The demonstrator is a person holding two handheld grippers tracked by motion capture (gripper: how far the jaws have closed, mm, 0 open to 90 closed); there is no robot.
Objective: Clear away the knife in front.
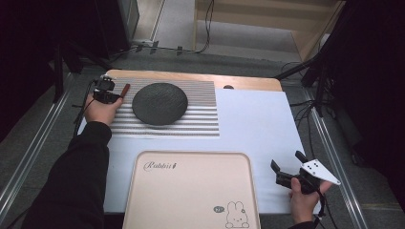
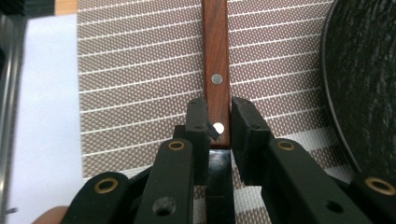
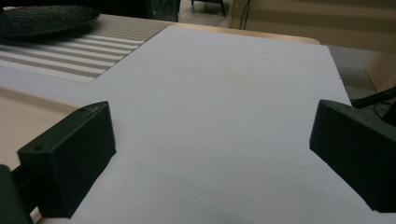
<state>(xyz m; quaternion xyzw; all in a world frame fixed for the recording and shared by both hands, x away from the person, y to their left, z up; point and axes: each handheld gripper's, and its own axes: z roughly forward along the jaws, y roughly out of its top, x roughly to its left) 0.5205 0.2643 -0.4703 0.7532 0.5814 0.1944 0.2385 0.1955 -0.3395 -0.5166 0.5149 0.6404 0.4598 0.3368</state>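
Jaws of the left gripper [image 2: 219,123] are closed on a wooden handle [image 2: 215,60] pointing straight ahead, left of the plate [image 1: 159,103]; right gripper [image 1: 289,166] is held open.

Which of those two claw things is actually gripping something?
The left gripper: its jaws pinch a wooden handle on the striped mat. The right gripper gapes open, holding nothing.

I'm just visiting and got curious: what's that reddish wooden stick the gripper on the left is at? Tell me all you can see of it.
The wooden handle is a flat, reddish-brown strip with visible grain and two round silvery rivets. It lies flat on the striped placemat, left of the dark round plate. Its near end sits between the left gripper jaws, which stand close on either side; the far end runs out of the left gripper view, so whatever it belongs to is unseen.
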